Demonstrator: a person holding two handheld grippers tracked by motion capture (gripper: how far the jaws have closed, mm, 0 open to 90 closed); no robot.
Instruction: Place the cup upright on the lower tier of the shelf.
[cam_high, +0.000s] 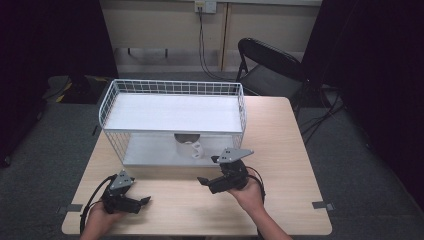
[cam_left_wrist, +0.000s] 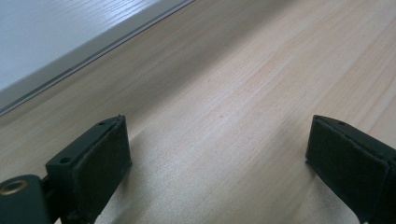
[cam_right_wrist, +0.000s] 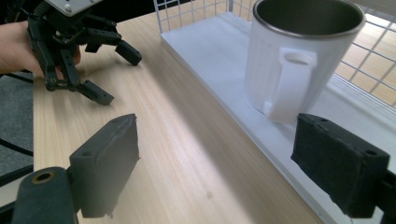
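Mug (cam_right_wrist: 299, 60) on shelf, R tool (cam_right_wrist: 219, 158) agape — near

Mug (cam_high: 192, 146) on lower shelf: upper part hidden behind white wire rack (cam_high: 172, 116) top shelf. Near jaw bases cut off at bottom edge, both gripper views.

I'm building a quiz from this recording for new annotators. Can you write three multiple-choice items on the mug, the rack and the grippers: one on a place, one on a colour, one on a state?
1. Where does the mug stand?
A. on the rack's top shelf
B. on the lower shelf of the wire rack
C. on the chair

2. What colour is the mug outside?
A. white
B. red
C. black

3. How is the right gripper?
A. shut on the mug
B. shut on nothing
C. open

Answers: 1 B, it sits under the top shelf in the high view; 2 A, white body and handle, metal inside; 3 C, jaws stand wide apart, short of the mug.
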